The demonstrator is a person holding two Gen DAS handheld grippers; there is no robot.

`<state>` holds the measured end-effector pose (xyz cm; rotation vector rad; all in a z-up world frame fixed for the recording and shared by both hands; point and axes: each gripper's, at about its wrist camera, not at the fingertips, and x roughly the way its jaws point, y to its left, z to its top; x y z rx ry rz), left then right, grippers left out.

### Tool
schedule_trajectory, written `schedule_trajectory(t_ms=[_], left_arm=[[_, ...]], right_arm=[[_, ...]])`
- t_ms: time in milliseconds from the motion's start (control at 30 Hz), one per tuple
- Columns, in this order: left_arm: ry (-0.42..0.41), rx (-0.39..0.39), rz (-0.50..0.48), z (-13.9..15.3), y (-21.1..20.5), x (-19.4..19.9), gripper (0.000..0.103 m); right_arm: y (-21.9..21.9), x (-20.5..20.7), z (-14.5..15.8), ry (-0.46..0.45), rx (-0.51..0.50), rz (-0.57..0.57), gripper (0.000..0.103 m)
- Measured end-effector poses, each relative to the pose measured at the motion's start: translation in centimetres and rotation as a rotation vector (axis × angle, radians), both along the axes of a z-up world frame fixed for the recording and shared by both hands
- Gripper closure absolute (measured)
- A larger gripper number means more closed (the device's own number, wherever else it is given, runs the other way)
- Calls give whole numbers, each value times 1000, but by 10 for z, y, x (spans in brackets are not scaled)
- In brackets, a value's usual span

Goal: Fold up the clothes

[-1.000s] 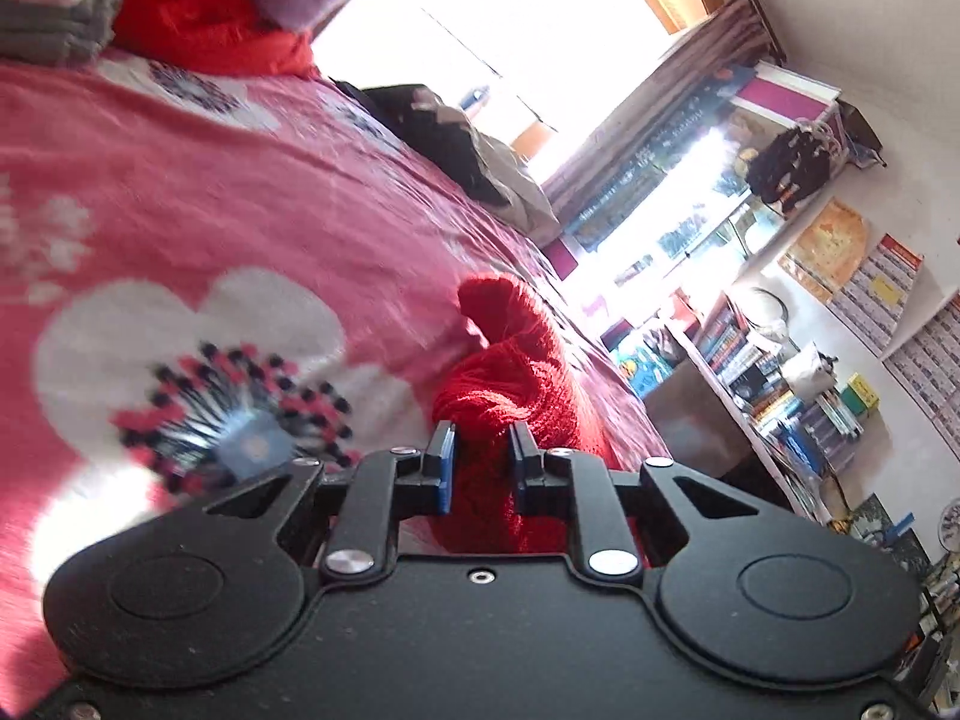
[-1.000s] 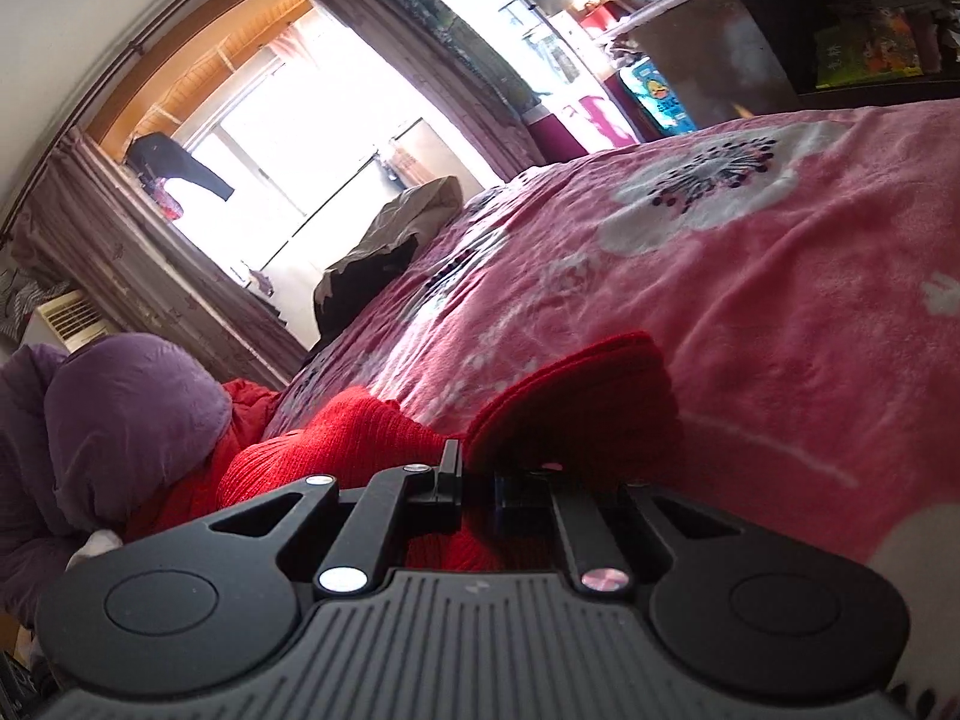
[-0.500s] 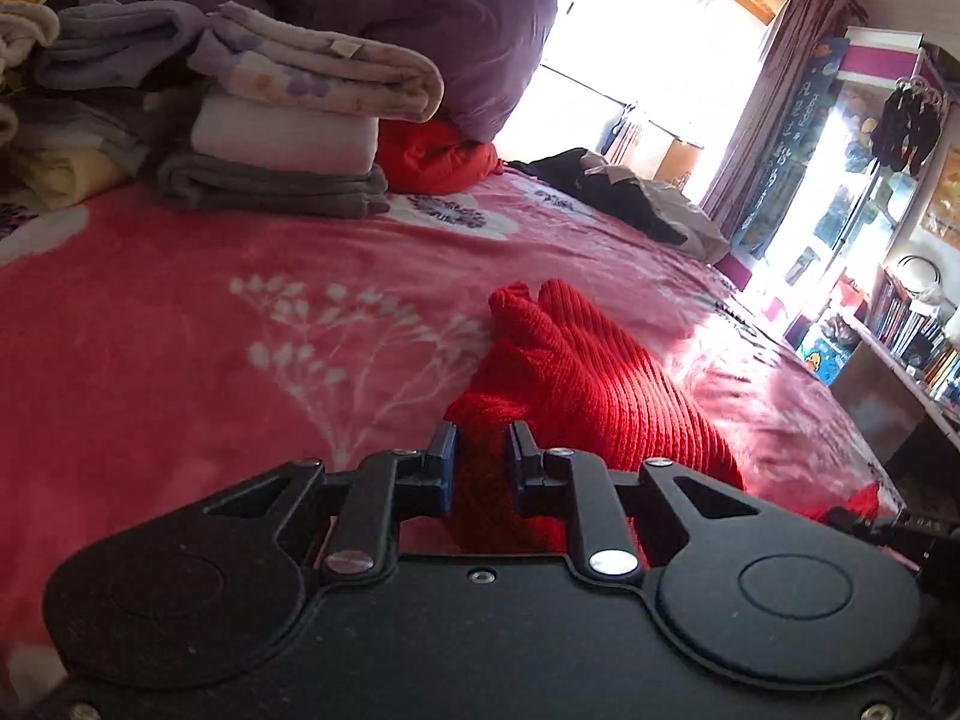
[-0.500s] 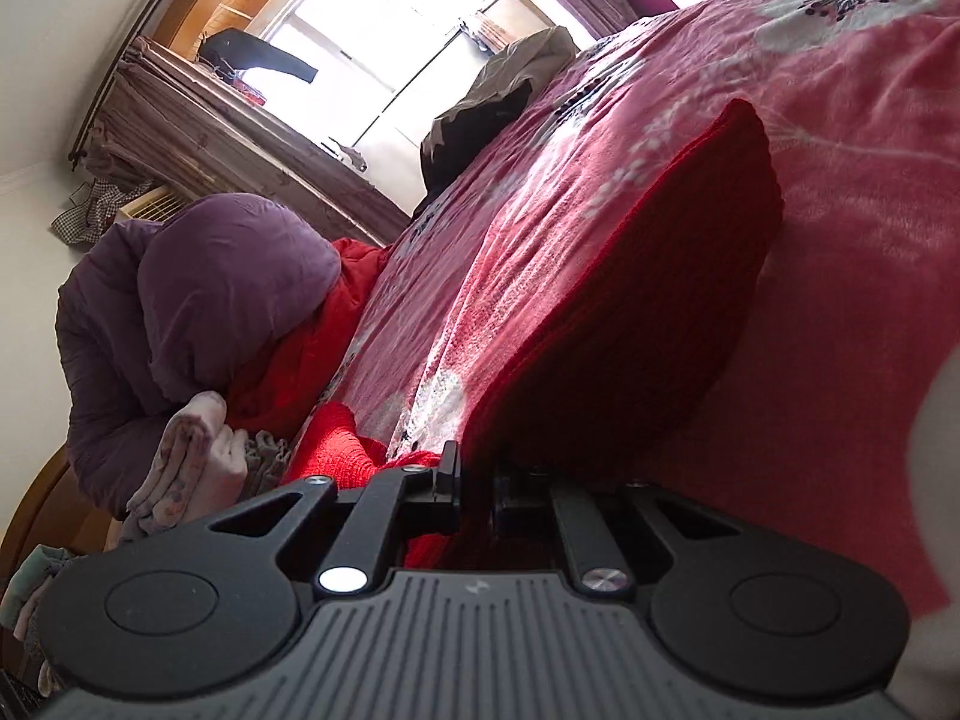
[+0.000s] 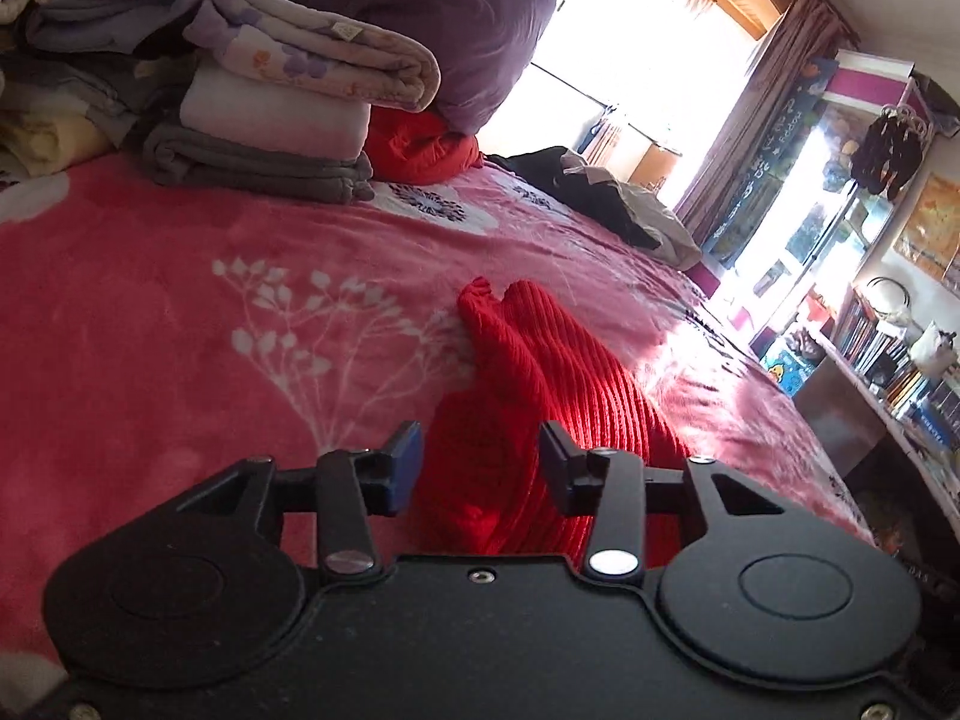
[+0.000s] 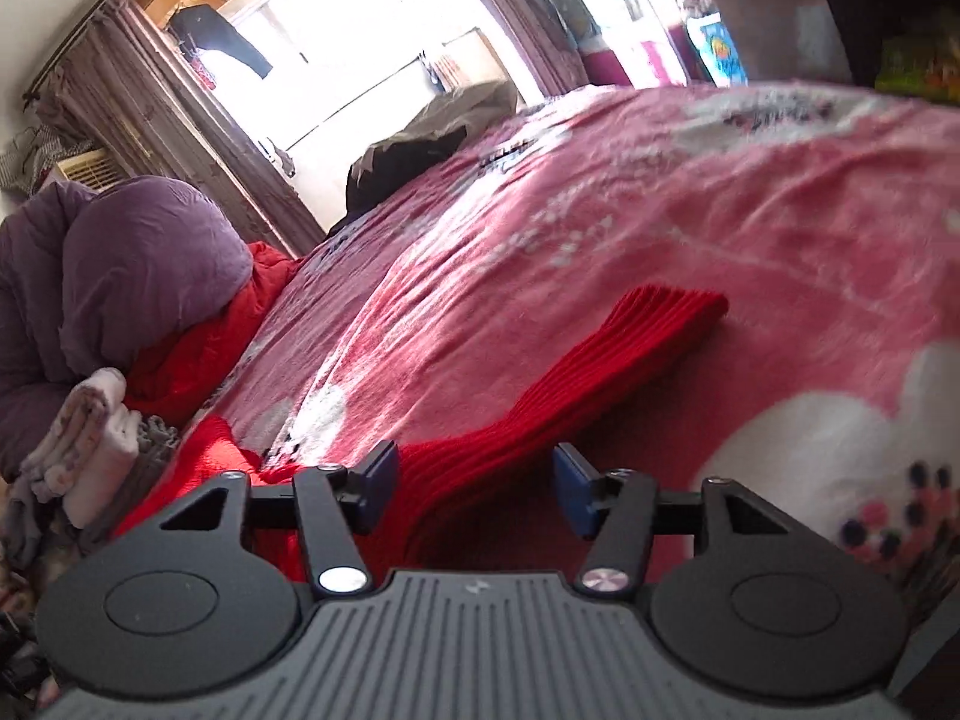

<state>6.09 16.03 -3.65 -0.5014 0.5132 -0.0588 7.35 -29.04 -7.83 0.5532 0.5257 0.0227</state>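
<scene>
Both grippers are letting go: the left gripper (image 5: pixel 480 468) is spreading its jaws with the red ribbed knit sweater (image 5: pixel 540 372) lying between them but no longer pinched, and the right gripper (image 6: pixel 474 486) is opening likewise over the same garment's folded edge (image 6: pixel 600 360). That sweater is resting folded on the pink floral fleece blanket (image 5: pixel 180 330) near the bed's middle. As I judge it, the springy knit may be relaxing and the fold slipping open, or a pad may be snagging a rib and dragging the layer along if a hand pulls away too low. Beyond, a stack of folded towels and blankets (image 5: pixel 270 102) is sitting by a purple puffy duvet (image 5: pixel 444 12); dark clothes (image 5: pixel 600 192) are waiting near the bright curtained window (image 5: pixel 630 60), with crowded bookshelves (image 5: pixel 888 348) alongside.
</scene>
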Motion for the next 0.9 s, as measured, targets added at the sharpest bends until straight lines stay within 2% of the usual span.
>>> schedule_trajectory(t_ms=[100, 167, 400, 500, 633, 800, 900], left_arm=[[-16, -12, -4, 5, 5, 16, 62], [-26, -26, -9, 9, 8, 27, 62], [-39, -41, -21, 13, 14, 72, 61], [-30, -30, -50, 11, 16, 92, 61], [-26, 50, -74, 10, 17, 122, 61], [17, 8, -89, -3, 29, 162, 61], [32, 14, -122, -6, 28, 184, 61]], right_arm=[[4, -8, 13, -70, -122, 0, 45], [11, -9, 19, -110, -173, 40, 45], [43, 30, 27, -127, -249, 221, 47], [55, 56, 30, -126, -248, 301, 47], [67, 99, 28, -79, -241, 357, 47], [82, 151, 28, -65, -227, 421, 47], [92, 186, 27, -39, -199, 499, 47]])
